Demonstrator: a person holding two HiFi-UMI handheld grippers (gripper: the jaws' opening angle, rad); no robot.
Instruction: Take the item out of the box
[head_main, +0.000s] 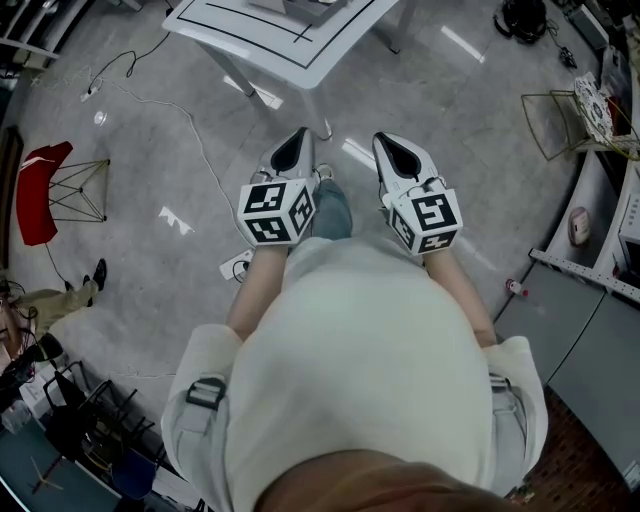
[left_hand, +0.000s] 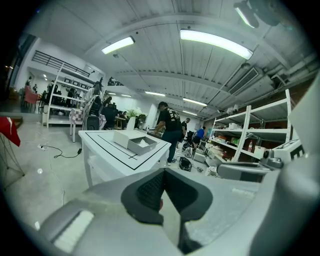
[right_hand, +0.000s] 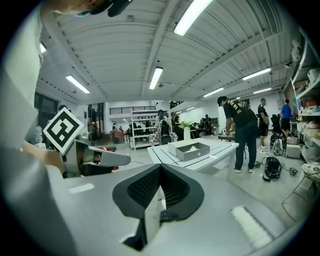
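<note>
Box (left_hand: 134, 147) holds a white item (left_hand: 146, 143); left gripper (left_hand: 164, 171) and right gripper (right_hand: 160, 168) jaws closed, empty.

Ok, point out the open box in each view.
Head view: box cut off at the top edge, near centre.
Left gripper view: box left of centre, mid-height.
Right gripper view: box right of centre, mid-height.
Shared landmark: the white table with black lines beneath it.
</note>
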